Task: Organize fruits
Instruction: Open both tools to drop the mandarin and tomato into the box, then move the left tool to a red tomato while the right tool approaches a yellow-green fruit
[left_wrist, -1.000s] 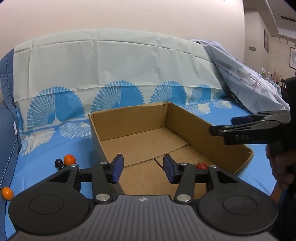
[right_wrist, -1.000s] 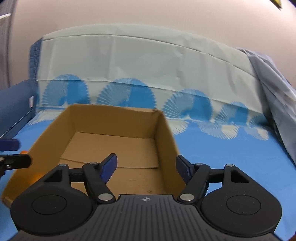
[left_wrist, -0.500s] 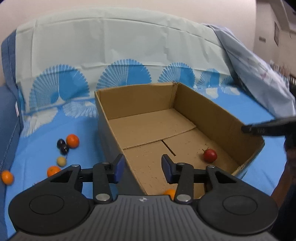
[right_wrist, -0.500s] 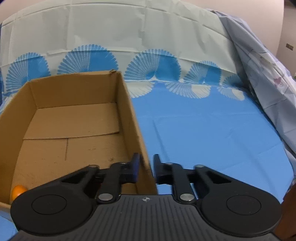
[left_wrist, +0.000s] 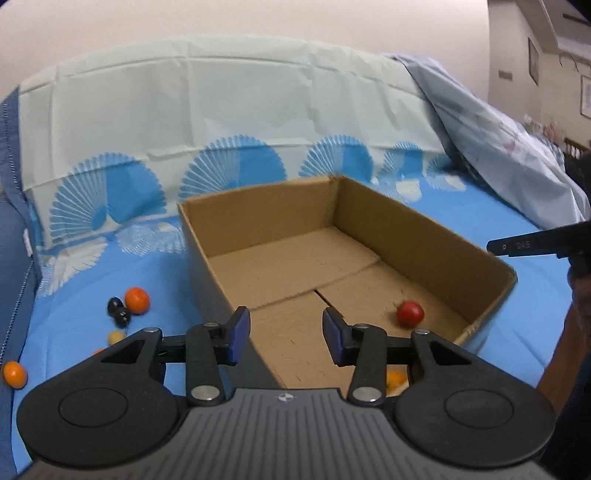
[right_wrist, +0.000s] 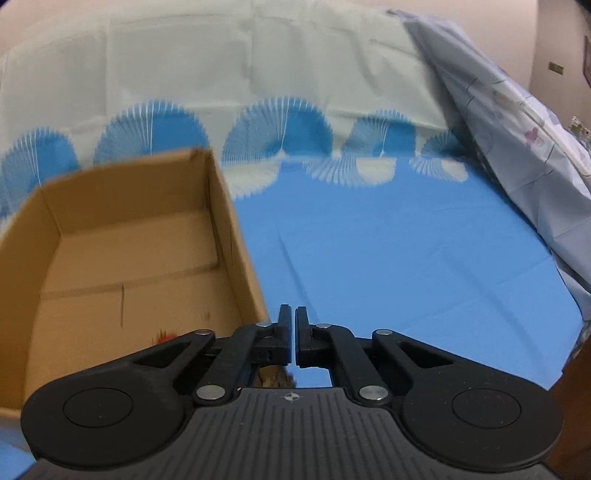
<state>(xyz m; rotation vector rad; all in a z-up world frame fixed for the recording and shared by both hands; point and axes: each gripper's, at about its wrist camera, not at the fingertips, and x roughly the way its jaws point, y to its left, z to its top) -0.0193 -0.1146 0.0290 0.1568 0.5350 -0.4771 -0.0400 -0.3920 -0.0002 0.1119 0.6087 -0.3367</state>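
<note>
Left gripper (left_wrist: 286, 334) has its fingers (left_wrist: 236, 334) partly apart with nothing between them, hanging over the near left wall of the cardboard box (left_wrist: 424, 236). Right gripper (right_wrist: 294, 338) has fingers together on nothing, sitting just past the box's right wall over bare blue bedsheet (right_wrist: 424, 258); no fruit on that side, so it isn't the working hand. In the box: one red fruit (left_wrist: 410, 313) on the floor near the right corner, one orange fruit (left_wrist: 395, 378) at the near edge, mostly hidden behind the left gripper's linkage. Loose on the sheet left of the box: an orange (left_wrist: 137, 300), dark fruits (left_wrist: 118, 311) touching it, a small yellowish fruit (left_wrist: 115, 336), another orange (left_wrist: 14, 374) far left, and a sliver of orange behind the left gripper's arm. My read of the step: left hand goes for the loose cluster. To do it well: swing left clear of the box wall, spread the fingers wider before descending, pick an isolated piece first, since the orange and dark ones touch and a sloppy close will kick the neighbour away. Round fruit on soft bedding rolls, so come down straddling it and close at its widest part. Release low inside the box so it doesn't bounce. Keep the right hand out of the way.
</note>
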